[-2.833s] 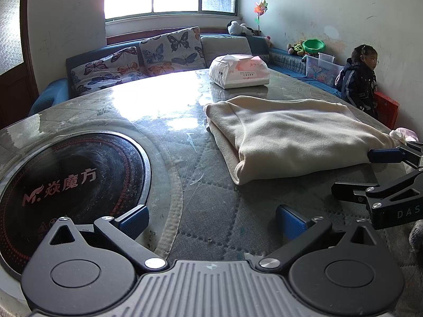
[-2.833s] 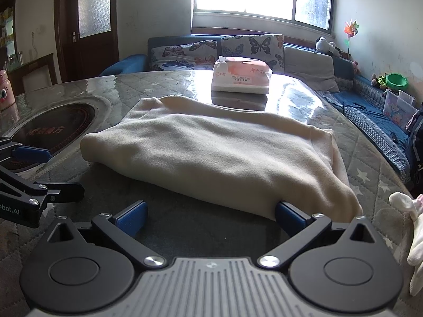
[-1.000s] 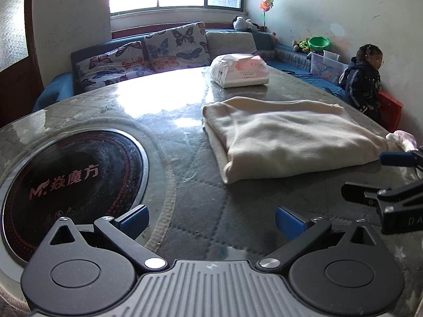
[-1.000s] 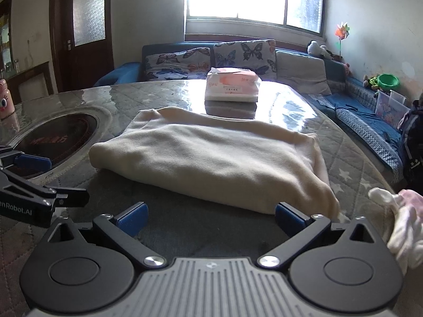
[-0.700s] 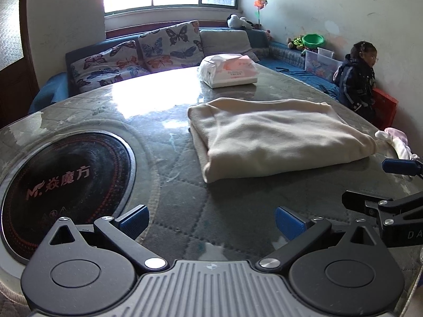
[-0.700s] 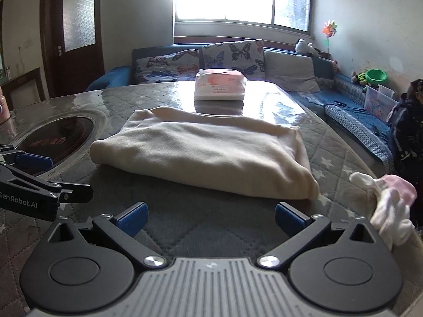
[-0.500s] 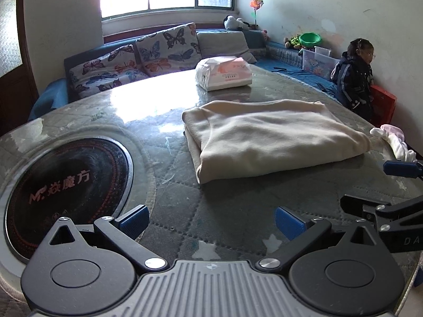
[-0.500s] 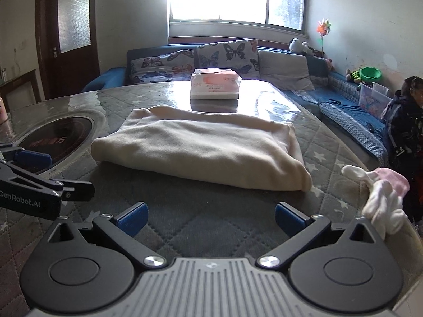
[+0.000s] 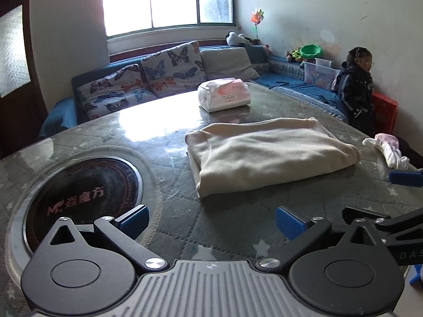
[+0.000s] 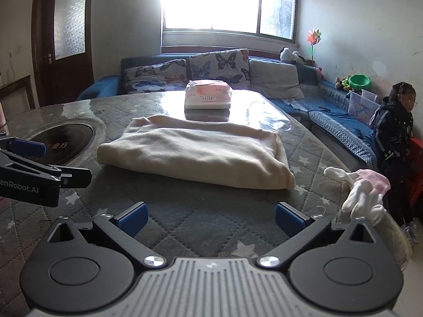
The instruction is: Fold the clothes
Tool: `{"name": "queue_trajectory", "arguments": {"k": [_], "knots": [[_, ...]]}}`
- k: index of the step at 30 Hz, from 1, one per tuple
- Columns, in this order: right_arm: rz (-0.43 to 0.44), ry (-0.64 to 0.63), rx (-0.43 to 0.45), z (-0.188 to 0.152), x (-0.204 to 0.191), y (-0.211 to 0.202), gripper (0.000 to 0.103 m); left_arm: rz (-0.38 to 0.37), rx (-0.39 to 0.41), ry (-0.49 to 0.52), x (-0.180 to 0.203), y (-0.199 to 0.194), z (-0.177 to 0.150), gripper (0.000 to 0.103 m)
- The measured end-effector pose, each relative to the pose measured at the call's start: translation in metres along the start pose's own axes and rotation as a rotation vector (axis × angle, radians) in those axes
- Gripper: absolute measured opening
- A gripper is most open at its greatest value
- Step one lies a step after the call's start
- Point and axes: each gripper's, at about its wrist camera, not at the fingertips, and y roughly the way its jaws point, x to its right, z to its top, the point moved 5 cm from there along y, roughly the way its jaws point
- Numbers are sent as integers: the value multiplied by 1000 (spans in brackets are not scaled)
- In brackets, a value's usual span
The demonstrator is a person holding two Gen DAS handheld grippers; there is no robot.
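A cream garment (image 9: 267,155) lies folded into a thick rectangle on the round quilted table (image 9: 185,224); the right wrist view shows the same cream garment (image 10: 195,153) straight ahead. My left gripper (image 9: 211,220) hovers open over the table, short of the garment's near left corner, with nothing between its blue pads. My right gripper (image 10: 211,218) is open too, held back from the garment's near edge. Each gripper shows at the side of the other's view.
A black round cooktop (image 9: 79,198) is set into the table at the left. A white and pink tissue pack (image 9: 224,96) sits behind the garment. Small white and pink clothes (image 10: 362,192) lie at the right table edge. A child (image 10: 396,137) stands by the sofa (image 10: 185,76).
Both grippers have drawn back and risen away from the folded garment, which now sits farther off. The right gripper no longer touches its near edge. The small clothes at the right came into view.
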Motion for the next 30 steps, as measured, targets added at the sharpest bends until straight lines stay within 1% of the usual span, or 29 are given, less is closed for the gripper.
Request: {"name": "queue_trajectory", "arguments": {"k": [3, 10, 30], "knots": [[3, 2, 6, -1, -2, -3, 103, 8, 1, 9, 2, -1, -2, 103], [12, 7, 4, -3, -4, -4, 103, -6, -21, 3, 6, 5, -8, 103], [23, 21, -16, -6, -3, 8, 103, -25, -58, 13, 14, 17, -9, 103]]}}
